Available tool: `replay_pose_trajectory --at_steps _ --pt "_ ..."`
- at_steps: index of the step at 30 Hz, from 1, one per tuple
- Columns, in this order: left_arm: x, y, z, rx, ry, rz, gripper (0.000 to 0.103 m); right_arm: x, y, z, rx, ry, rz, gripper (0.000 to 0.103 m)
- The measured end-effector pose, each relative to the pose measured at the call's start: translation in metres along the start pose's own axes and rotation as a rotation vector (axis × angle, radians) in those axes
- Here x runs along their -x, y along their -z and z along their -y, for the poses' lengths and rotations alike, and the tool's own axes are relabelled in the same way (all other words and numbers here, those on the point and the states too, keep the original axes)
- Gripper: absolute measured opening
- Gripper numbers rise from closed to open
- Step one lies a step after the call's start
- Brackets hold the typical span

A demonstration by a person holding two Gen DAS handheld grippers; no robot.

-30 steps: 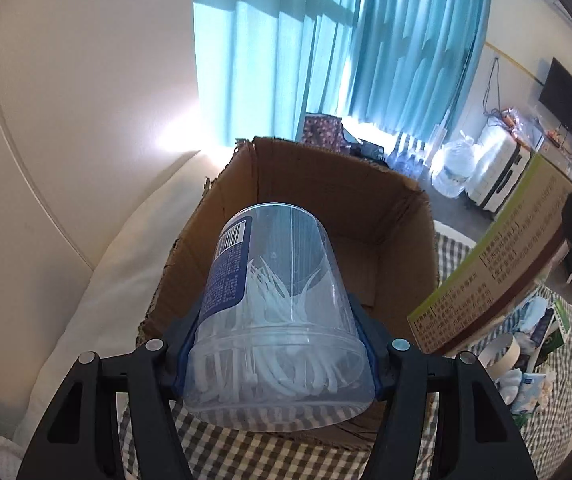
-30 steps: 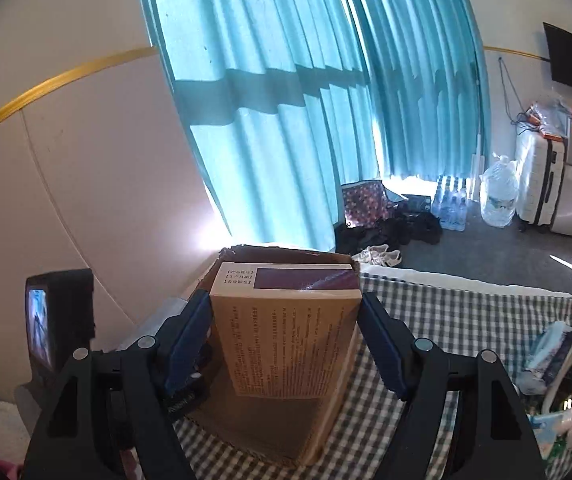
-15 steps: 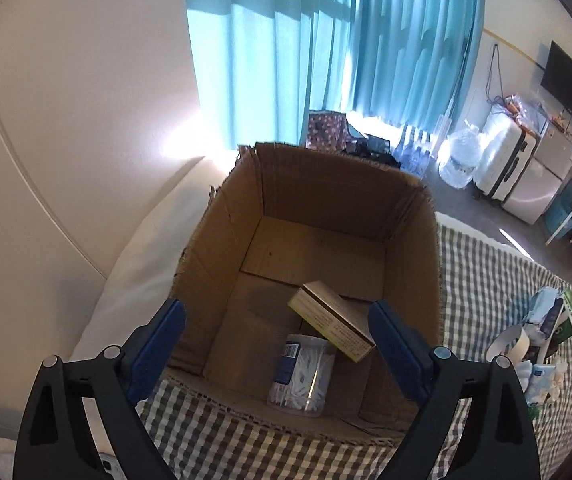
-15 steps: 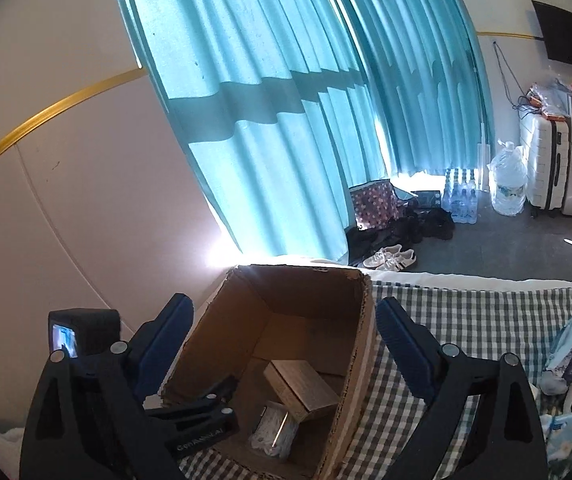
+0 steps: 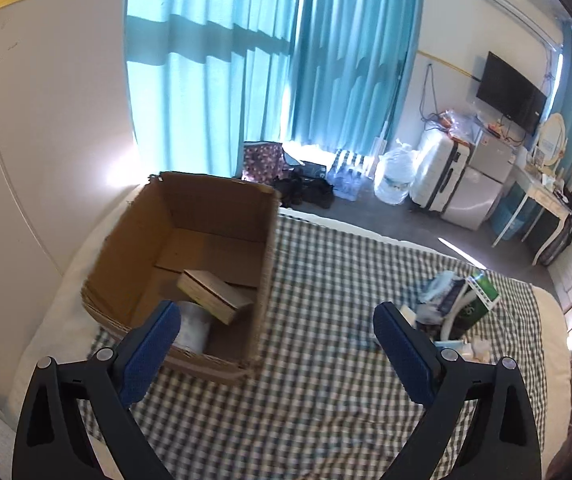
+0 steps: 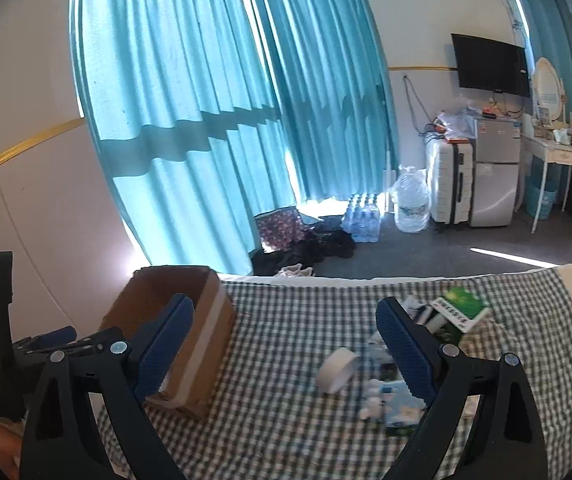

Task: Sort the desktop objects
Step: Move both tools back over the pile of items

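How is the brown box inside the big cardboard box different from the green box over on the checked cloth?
The brown box lies tilted inside the cardboard box, propped on a clear tub. The green box sits out on the checked cloth among loose clutter. The brown box is plain tan; the green box is bright green with a white printed side. Both are small rectangular cartons, and neither is held.

Black tongs (image 5: 277,322), seemingly ribbed blue pads (image 5: 403,354).
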State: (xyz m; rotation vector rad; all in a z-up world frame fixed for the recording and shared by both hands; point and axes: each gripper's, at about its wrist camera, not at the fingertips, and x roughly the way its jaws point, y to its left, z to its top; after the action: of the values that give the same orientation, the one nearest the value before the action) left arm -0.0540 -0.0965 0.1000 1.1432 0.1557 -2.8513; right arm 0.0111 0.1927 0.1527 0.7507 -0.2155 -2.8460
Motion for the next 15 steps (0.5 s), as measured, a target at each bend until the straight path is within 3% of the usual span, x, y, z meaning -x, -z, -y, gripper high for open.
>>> replay_pose_trajectory --at_steps 4,10,15 --pt "-0.004 0.034 0.034 -0.002 0.015 -0.011 0.103 0.027 0.024 0.053 -0.022 0.086 0.007 0.094" --pt "-0.03 0.084 0.078 0.01 0.054 -0.027 0.103 0.021 0.091 0.12 -0.092 0.216 -0.027 0.094" --pt "-0.055 0.109 0.113 -0.066 0.068 -0.039 0.103 -0.014 0.134 0.146 -0.202 0.189 -0.095 0.094"
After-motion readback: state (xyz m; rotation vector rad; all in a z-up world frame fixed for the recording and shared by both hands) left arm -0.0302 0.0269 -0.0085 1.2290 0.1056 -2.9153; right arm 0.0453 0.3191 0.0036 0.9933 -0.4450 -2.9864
